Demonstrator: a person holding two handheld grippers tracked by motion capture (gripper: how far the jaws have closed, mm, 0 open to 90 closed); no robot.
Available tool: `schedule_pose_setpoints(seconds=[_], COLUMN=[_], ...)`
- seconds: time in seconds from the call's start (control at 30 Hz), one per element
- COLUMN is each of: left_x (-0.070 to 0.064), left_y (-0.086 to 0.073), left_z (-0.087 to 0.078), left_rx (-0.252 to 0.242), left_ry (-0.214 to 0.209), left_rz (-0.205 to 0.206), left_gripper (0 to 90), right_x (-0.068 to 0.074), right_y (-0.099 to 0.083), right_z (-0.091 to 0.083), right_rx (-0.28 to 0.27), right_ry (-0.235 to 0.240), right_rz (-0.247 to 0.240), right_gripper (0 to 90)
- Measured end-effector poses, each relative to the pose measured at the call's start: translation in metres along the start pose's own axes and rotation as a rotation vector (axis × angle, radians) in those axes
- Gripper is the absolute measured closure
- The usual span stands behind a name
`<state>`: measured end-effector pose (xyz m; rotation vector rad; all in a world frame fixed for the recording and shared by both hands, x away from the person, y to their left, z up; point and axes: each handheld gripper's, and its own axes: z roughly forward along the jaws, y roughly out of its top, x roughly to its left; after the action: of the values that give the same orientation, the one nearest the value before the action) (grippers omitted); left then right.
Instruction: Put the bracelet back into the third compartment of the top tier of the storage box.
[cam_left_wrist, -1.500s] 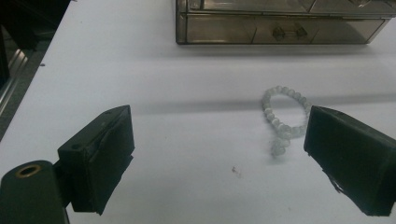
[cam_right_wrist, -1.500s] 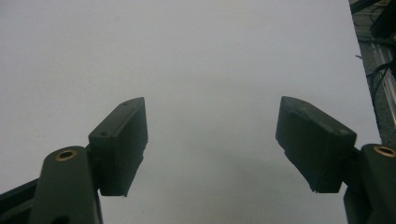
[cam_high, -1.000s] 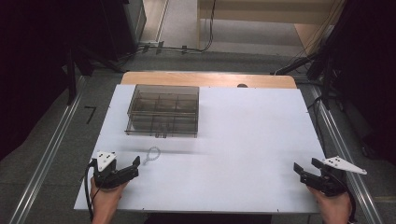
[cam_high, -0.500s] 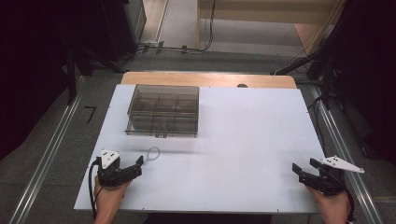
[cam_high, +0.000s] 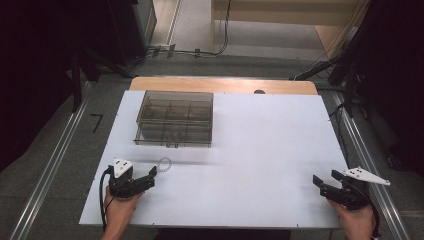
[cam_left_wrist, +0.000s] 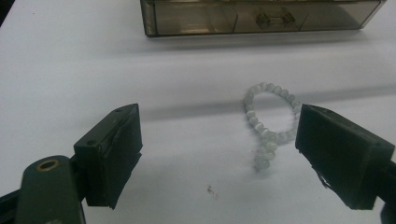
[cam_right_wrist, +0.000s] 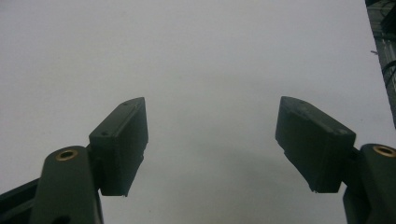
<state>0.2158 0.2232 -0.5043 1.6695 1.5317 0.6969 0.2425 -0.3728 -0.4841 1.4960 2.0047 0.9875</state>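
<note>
A pale beaded bracelet (cam_left_wrist: 270, 121) lies on the white table, small in the high view (cam_high: 164, 163). My left gripper (cam_high: 150, 176) is open just short of it, near the table's front left; in the left gripper view the beads lie between and a little beyond the two jaws, nearer the right one. A smoky clear compartment box (cam_high: 174, 118) stands at the back left, its front wall (cam_left_wrist: 261, 18) ahead of the bracelet. My right gripper (cam_high: 327, 181) rests open at the front right with nothing between its fingers (cam_right_wrist: 122, 144).
The white table top (cam_high: 260, 145) has a wooden strip (cam_high: 225, 85) along its far edge. Metal rails (cam_high: 50, 165) run along the floor on both sides. Dark equipment and cables stand beyond the table.
My left gripper has moved forward and a little right, closer to the bracelet. The right gripper has barely shifted.
</note>
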Motion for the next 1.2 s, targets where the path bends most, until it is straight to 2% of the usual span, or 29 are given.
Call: schedule_pose_setpoints(seconds=[0.37,0.5,0.73,0.93,1.2], left_x=[-0.002,-0.004,-0.005,-0.008,-0.008], left_y=[0.001,0.001,0.000,-0.001,-0.001], left_z=[0.006,0.007,0.010,0.013,0.013], left_rx=[0.016,0.020,0.029,0.060,0.064], left_ry=[-0.016,-0.008,-0.003,-0.002,-0.008], left_rz=[0.016,0.028,0.037,0.051,0.051], left_gripper=[17.6,18.0,23.1,28.9,37.5], right_x=[0.000,0.001,0.001,0.001,0.000], right_y=[0.000,0.000,0.000,0.000,0.000], right_z=[0.000,-0.001,0.000,-0.001,0.000], right_rx=[0.001,0.001,0.003,0.002,0.004], right_ry=[0.002,-0.005,-0.006,-0.008,-0.010], right_rz=[-0.009,-0.009,-0.009,-0.010,-0.011], right_gripper=[24.1,24.2,24.3,24.5,24.6])
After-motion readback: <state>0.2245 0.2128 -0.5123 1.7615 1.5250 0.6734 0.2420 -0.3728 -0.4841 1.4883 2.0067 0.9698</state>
